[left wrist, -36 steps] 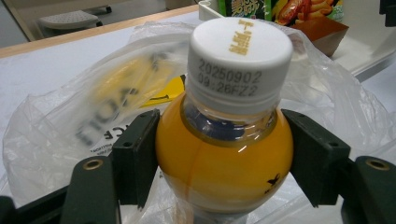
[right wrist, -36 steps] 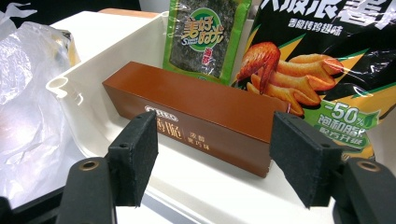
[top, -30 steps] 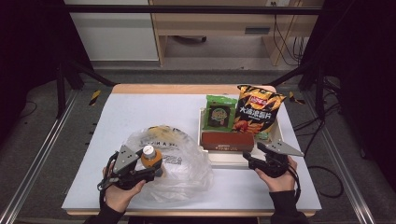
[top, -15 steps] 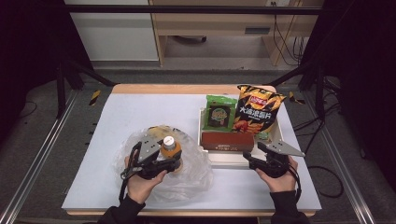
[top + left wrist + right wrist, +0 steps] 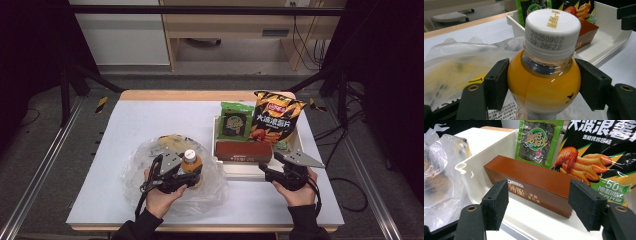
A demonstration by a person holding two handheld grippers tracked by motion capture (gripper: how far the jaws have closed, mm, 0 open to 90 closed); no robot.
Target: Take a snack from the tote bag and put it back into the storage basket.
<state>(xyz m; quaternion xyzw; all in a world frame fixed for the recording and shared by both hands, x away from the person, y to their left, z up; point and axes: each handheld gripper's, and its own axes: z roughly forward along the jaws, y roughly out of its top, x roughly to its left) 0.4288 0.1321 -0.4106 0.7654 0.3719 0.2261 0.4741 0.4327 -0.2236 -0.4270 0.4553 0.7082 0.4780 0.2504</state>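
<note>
White surface (image 5: 125, 130) on a wood-edged table carries the work, with dark floor and a desk behind. At left, a crumpled clear plastic bag (image 5: 145, 170) lies on it, some yellow contents visible inside but not identifiable. Over the bag's right part, the left gripper (image 5: 186, 170) has its jaws clamped on the shoulder of an orange juice bottle (image 5: 544, 80), both pads pressed to its sides below the white cap (image 5: 552, 30); the bottle is upright and clear of the tray. To the right, a white tray (image 5: 295, 150) already holds a brown biscuit box (image 5: 243, 151), a green seaweed packet (image 5: 235, 120) and a chip bag (image 5: 276, 122). The right gripper (image 5: 267, 172) hovers just before the tray, jaws released and empty. Judgement: unpacking is partly complete; the bottle remains to be placed in the tray.
</note>
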